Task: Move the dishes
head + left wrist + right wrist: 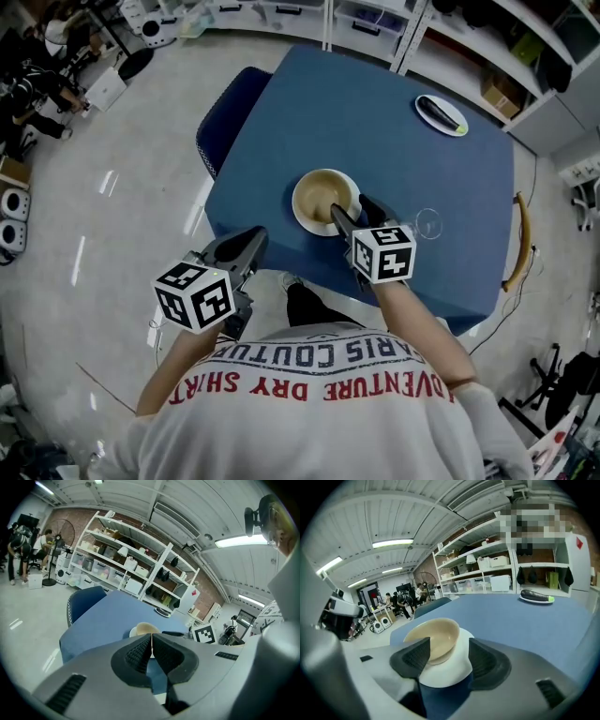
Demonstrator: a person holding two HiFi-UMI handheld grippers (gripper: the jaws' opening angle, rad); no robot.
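Two jaws of the right hand-held gripper point(354, 211) stand apart, pinching nothing, with the near rim of the bowl point(325, 195) between them. The bowl sits on a white plate point(299, 214) by the front edge of the counter point(422, 159), straight ahead of the tips. The left hand-held gripper point(251, 240), clenched and empty, hangs off the counter's near corner, farther away, so the right looks better placed.

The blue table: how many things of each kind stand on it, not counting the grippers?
Plates: 2, the white plate and the far plate
Bowls: 1, the beige bowl on the white plate
Vegetables: 1, the eggplant on the far plate
Glasses: 1, the clear glass
Total: 5
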